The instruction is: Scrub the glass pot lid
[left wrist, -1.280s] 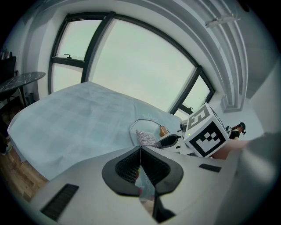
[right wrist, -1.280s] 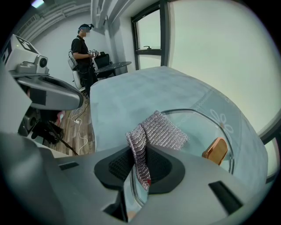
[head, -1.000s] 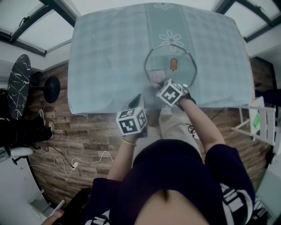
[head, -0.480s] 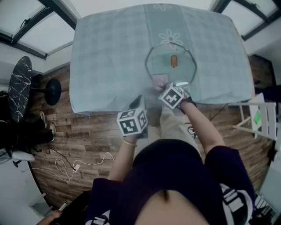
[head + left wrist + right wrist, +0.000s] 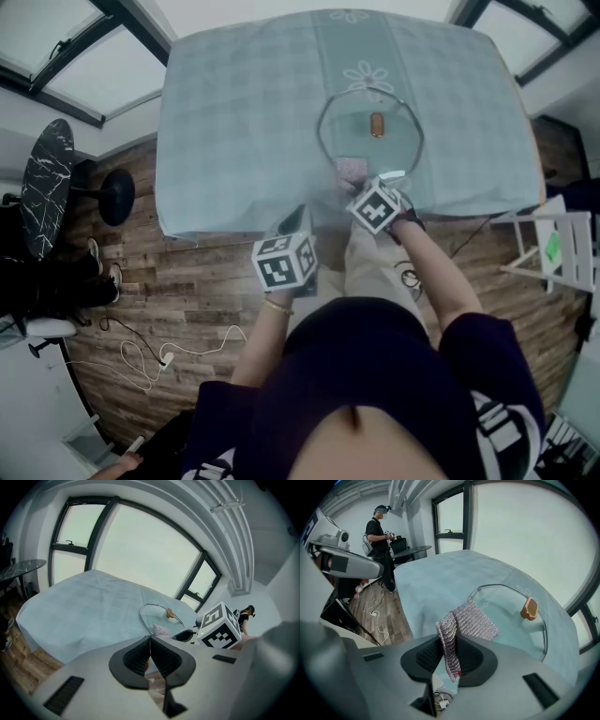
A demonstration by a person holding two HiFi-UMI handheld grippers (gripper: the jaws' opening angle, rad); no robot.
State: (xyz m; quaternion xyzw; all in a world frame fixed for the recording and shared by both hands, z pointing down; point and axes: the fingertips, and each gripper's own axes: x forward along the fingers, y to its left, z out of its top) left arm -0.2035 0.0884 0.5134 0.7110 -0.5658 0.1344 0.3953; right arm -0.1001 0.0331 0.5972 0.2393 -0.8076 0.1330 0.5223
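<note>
Glass pot lid [image 5: 356, 145] lay on the table [image 5: 234, 112], 12 o'clock of right gripper [image 5: 450, 656], jaws pinching a scrub cloth [image 5: 471, 620] seemingly touching its 6 o'clock edge; left gripper [image 5: 150, 656] jaws together, empty. Scrubbing step: next, press cloth across glass.

No word, number or brand can be read anywhere. One marker cube [image 5: 282, 262] and the other marker cube [image 5: 376, 206], both over the near edge of the tabletop [image 5: 234, 112], carry only black-and-white square patterns with no letters or digits. The white print [image 5: 497, 422] on the person's dark top is cut off and too blurred to read, and the green tag [image 5: 551, 248] on the white rack [image 5: 562, 272] beyond the tabletop's near right corner is too small to read.
</note>
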